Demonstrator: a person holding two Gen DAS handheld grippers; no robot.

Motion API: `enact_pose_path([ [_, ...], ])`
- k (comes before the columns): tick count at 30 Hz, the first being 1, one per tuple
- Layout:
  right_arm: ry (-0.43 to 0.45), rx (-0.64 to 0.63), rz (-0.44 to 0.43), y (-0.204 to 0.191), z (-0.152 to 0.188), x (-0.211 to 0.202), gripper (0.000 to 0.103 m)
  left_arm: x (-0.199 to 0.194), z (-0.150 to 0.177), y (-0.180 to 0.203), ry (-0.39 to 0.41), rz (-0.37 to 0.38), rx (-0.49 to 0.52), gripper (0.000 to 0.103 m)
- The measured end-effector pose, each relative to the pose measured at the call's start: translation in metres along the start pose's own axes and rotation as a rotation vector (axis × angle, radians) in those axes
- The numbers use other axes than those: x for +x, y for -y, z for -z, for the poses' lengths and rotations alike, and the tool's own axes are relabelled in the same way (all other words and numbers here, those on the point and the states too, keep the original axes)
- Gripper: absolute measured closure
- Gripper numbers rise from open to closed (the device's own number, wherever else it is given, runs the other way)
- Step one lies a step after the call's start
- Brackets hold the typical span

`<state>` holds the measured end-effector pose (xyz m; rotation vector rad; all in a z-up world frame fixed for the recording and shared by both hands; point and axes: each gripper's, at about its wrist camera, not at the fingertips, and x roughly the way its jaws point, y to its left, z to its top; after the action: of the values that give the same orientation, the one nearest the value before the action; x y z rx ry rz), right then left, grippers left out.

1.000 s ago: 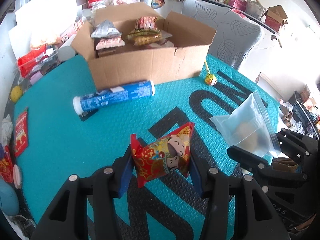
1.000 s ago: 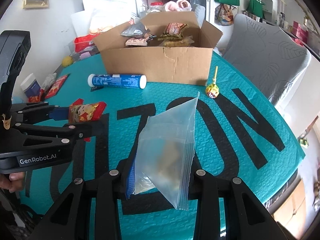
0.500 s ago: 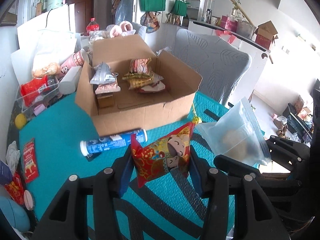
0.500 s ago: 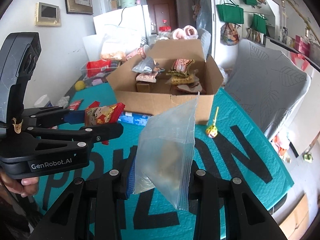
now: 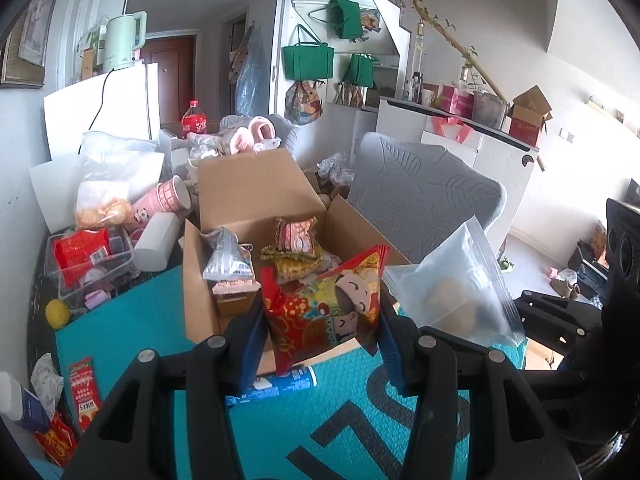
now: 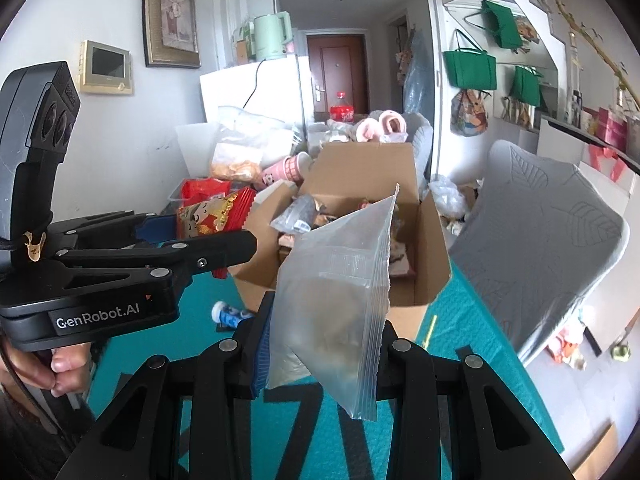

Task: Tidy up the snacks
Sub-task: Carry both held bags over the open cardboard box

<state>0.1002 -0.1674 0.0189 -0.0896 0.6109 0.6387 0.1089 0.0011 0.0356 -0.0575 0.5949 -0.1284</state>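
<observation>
Snacks held by both grippers above the cardboard box (image 5: 256, 200).

Left gripper (image 5: 322, 330) pinches a red festive snack packet (image 5: 326, 310) between its fingers, over the near edge of the open box, where other snack packs (image 5: 294, 250) lie. Right gripper (image 6: 320, 344) pinches a clear zip bag (image 6: 340, 296) with pale food inside, just beside the left one. Blue tube (image 5: 276, 386) lies on the teal mat (image 5: 152, 336) before the box.

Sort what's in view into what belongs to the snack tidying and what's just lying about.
In the job:
- red cartoon snack packet, in the left hand-held gripper
- clear zip bag, in the right hand-held gripper
- cardboard box
- blue snack tube

Lying about:
- grey chair
- green tote bags
- cola bottle
- kettle
</observation>
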Motion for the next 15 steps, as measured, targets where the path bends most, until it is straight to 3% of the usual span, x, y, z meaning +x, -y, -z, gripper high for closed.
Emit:
enact_pose_path([
  [7, 0.023, -0.024, -0.011, 0.007, -0.033, 0.021, 0.068, 0.015, -0.034, -0.018, 0.064, -0.047, -0.005, 0.053],
  [15, 0.045, -0.037, -0.002, 0.025, -0.072, 0.059, 0.068, 0.055, -0.064, -0.043, 0.108, -0.048, -0.032, 0.053],
])
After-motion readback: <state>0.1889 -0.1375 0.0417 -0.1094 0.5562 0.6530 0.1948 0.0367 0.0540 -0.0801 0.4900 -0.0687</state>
